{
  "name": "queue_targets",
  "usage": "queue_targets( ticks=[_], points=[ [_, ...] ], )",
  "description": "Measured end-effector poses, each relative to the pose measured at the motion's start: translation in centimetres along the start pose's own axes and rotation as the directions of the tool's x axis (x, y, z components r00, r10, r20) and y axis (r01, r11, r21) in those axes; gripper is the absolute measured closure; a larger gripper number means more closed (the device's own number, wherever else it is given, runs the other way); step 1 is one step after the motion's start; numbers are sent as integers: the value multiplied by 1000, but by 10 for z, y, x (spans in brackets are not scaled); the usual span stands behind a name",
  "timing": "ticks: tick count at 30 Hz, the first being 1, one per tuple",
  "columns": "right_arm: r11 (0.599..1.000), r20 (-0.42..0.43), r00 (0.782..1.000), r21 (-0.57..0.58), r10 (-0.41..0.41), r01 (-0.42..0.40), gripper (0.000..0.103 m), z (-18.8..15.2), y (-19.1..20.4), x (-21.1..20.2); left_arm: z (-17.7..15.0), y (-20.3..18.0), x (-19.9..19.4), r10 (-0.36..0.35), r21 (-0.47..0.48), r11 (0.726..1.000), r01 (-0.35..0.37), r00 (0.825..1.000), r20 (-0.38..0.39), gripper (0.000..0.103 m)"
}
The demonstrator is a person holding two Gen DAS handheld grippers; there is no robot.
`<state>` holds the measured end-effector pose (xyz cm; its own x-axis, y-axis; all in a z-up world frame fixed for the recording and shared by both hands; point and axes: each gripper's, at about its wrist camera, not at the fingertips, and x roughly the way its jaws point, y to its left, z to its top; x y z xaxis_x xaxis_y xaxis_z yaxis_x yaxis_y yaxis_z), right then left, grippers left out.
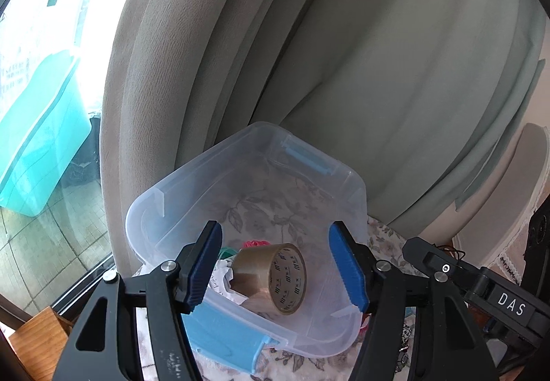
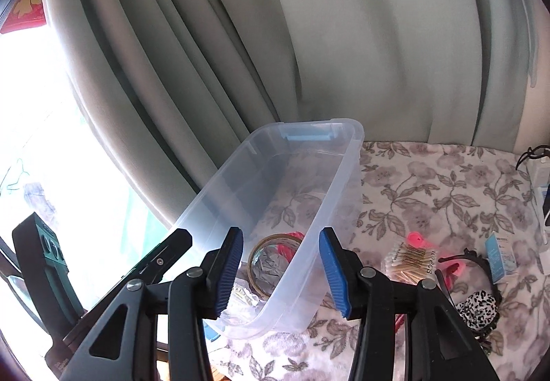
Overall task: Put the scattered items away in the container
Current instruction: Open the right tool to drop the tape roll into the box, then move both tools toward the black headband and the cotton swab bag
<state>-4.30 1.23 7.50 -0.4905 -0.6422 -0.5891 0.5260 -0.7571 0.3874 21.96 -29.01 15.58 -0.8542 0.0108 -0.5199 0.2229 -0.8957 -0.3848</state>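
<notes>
Left to right. Left gripper hangs over the bin, jaws wide, nothing between the pads. Tape roll sits inside the bin at its near end, on crumpled paper, with something pink and green behind it. The roll rests on edge and tilted; a nudge of the bin could roll it, though the walls should keep it in.

Right gripper straddles the bin's near right wall, jaws partly apart, holding nothing. Risk: if it drops or closes here, a pad catches the rim, and the light bin tips or slides toward the table edge by the window.

Still out on the floral cloth, right of the bin: swab pack, pink clip, headband, small box. The swab pack is a thin bag and may slip from a shallow pinch. The headband tangles with bits beside it and could drag them along.
</notes>
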Motion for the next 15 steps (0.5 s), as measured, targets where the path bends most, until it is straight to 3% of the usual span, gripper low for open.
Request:
queue_targets(
  ticks=[3,6,8,15],
  points=[
    [1000,29,999,16,-12,11,52,-3,-7,-20,4,-78,46,-2,29,1000,2,1000,17,37],
    [999,70,997,27,-30,28,51,-7,-14,-41,-5,-109,63,-11,47,999,9,999,43,37],
    [999,94,995,40,-36,33,51,-11,-21,-55,-25,-132,116,-16,65,998,12,998,62,37],
    [993,173,983,108,-65,47,49,-30,-50,-102,-43,-185,123,-24,108,994,11,992,127,37]
  ],
)
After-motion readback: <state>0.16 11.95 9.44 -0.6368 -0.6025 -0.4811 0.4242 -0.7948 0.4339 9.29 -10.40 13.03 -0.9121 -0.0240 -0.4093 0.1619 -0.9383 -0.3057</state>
